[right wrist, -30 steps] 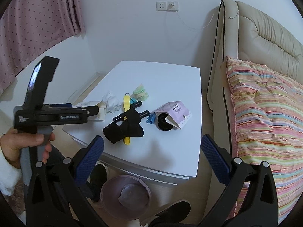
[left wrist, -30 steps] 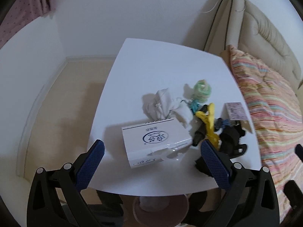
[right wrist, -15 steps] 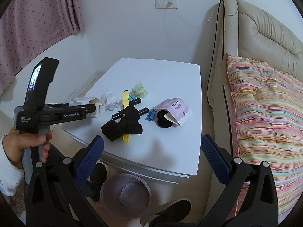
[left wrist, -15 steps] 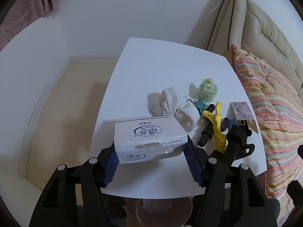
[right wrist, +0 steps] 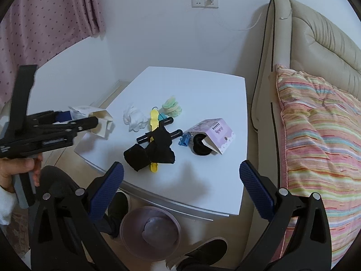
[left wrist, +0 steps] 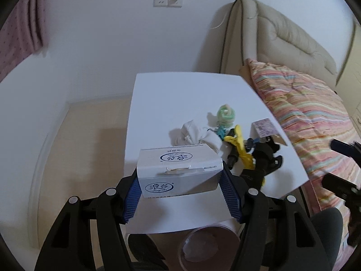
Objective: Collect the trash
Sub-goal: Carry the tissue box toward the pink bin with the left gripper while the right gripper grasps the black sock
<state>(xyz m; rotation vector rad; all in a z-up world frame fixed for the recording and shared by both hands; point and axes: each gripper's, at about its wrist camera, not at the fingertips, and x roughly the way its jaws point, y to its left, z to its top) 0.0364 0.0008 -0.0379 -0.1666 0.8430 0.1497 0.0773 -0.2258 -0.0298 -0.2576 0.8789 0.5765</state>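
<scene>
I have the white box (left wrist: pixel 180 171) pinched between the blue pads (left wrist: pixel 132 194) of my left gripper (left wrist: pixel 180 194), one pad on each short side, and it sits at the near left corner of the white tabletop (left wrist: pixel 180 94), apparently lifted just clear of it. In the right wrist view the same box (right wrist: pixel 99 122) shows with its end flap hanging open. Just behind it lies a crumpled white tissue (left wrist: pixel 196 135), and beside that a green-and-yellow scrunchie (left wrist: pixel 226 114), a yellow clip (left wrist: pixel 240 144) and a black cloth bundle (right wrist: pixel 150 151) draped over black cylinders. Further right, a pink printed carton (right wrist: pixel 216 135) lies tipped over a black round thing, with a small blue clip (right wrist: pixel 184 140) touching its edge. My right gripper (right wrist: pixel 180 180) hangs over the near edge of the tabletop with its fingers spread wide and nothing between them. Below that edge stands a round pinkish bin (right wrist: pixel 150 233) on the floor with a pale wad inside. A striped pillow (right wrist: pixel 315 140) rests against a beige sofa on the right.
</scene>
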